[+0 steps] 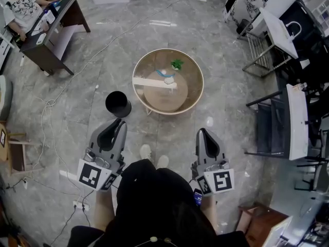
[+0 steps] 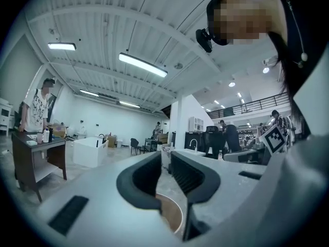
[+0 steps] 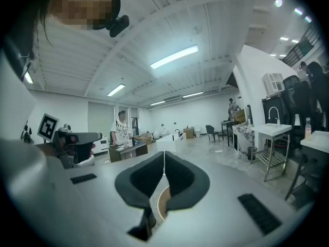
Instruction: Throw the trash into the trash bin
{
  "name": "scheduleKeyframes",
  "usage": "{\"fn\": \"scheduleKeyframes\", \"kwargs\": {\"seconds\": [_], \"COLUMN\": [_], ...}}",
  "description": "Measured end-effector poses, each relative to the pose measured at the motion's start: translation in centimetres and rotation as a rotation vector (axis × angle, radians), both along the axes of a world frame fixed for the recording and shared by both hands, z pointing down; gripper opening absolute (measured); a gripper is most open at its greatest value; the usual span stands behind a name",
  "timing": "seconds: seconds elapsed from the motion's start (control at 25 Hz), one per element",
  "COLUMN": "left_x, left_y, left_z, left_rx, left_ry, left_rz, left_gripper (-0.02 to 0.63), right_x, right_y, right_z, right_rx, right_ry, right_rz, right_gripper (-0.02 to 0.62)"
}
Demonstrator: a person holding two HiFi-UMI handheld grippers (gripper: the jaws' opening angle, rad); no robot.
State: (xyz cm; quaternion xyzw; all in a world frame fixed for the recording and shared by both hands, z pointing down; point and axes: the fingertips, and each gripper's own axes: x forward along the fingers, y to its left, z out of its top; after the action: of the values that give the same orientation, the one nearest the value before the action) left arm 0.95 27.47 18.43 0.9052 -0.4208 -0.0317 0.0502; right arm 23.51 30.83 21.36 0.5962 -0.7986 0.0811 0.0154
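L gripper low in the head view, left of centre, w/ its marker cube nearest the person; it points level. In the left gripper view its jaws stand slightly apart, a slim gap w/ nothing in it, so it's empty. R gripper sits opposite at lower right; in the right gripper view its dark jaws meet tip to tip, closed on nothing.

Black trash bin stands upright on the grey marble floor, open top up, just ahead of the L gripper and just beside the lower-left rim of the round wooden table, not touching it.

Trash is all on the table top: green crumpled scrap near the far side, teal-blue piece towards the middle, white crumpled wad just below that, approx touching it, and a long white strip lying across the left half from the rim to the wad. Both grippers are well apart from all of it.

Pair of light shoes shows btwn the grippers. Dark desk at upper left w/ a second person beside it; cables trail over the floor on the left; chairs at right
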Motion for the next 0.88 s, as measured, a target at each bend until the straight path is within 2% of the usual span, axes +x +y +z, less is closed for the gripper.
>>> {"fn": "scheduleKeyframes", "kwargs": {"seconds": [0.08,0.2,0.64,0.88], "left_x": [-0.4,-1.5,-2.8,-2.0], "left_y": [-0.5,-1.5,-3.8,-6.4], "left_z": [0.0,-0.1,1.3,1.5], "left_rx": [-0.001,0.019,-0.009,-0.007], "left_ry": [0.001,0.002,0.03,0.049], "left_rz": [0.019,0.033,0.068,0.108], "left_gripper": [0.154,0.16,0.16,0.16], "right_x": [-1.0,-1.9,-4.3,-3.7], "right_y": [-0.4,-1.2,-4.0,-8.1], "right_z": [0.3,0.9,3.4,7.1], "right_rx": [-0.011,-0.033,-0.11,-0.205], "right_ry": [0.016,0.051,0.124,0.232], "right_rz": [-0.022,-0.043,-0.092,-0.2], "right_gripper": [0.014,0.071,0.132,0.175]}}
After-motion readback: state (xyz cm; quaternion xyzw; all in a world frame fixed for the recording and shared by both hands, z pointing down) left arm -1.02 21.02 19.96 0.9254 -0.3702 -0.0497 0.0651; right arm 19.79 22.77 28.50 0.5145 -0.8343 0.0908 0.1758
